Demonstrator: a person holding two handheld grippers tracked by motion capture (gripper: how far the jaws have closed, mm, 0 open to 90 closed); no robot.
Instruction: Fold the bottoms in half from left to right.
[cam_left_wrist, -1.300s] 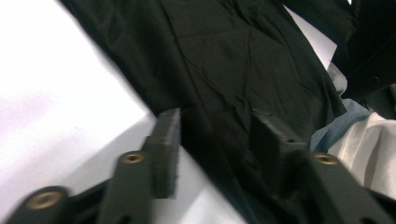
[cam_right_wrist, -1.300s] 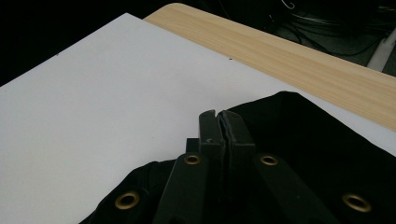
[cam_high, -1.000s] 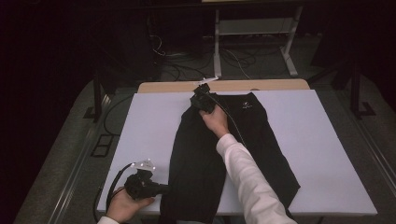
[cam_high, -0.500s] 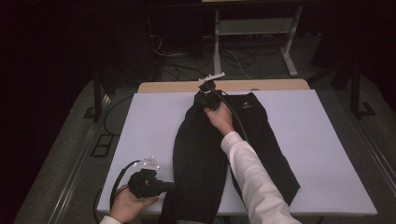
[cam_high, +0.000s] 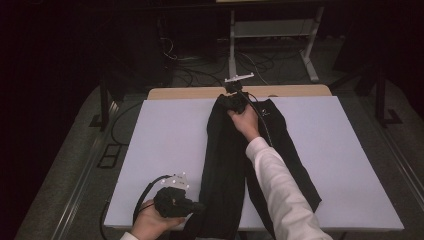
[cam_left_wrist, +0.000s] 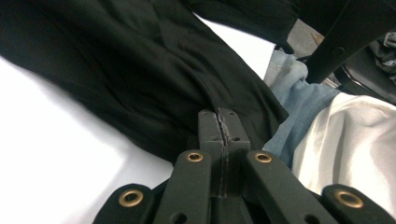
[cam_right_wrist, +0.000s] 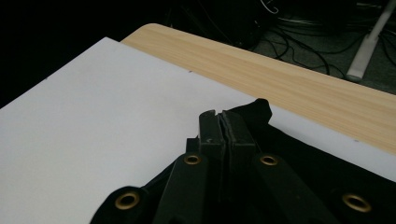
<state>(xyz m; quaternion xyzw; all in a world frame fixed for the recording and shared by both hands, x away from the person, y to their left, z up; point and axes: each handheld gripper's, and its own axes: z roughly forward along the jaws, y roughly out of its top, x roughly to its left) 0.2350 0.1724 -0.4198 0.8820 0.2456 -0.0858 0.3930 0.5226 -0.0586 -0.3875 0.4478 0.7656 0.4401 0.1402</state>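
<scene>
Black trousers (cam_high: 235, 165) lengthwise mid-table (cam_high: 165, 150), bare white either side, left gripper (cam_left_wrist: 219, 116) pinching near hem, right gripper (cam_right_wrist: 219, 119) apparently pinching far waistband, wood strip (cam_right_wrist: 289, 74) beyond.

— What carries everything here?
— A light wooden bench (cam_high: 300, 91), its top almost wholly covered by a flat white sheet (cam_high: 165, 145); a strip of bare wood shows along the far edge.
— And what lies on the sheet?
— A long black fabric garment (cam_high: 225, 165), stretched lengthwise from the far edge to the near edge, near the middle of the sheet. At the near edge it hangs over a little. White surface lies bare on both sides of it.
</scene>
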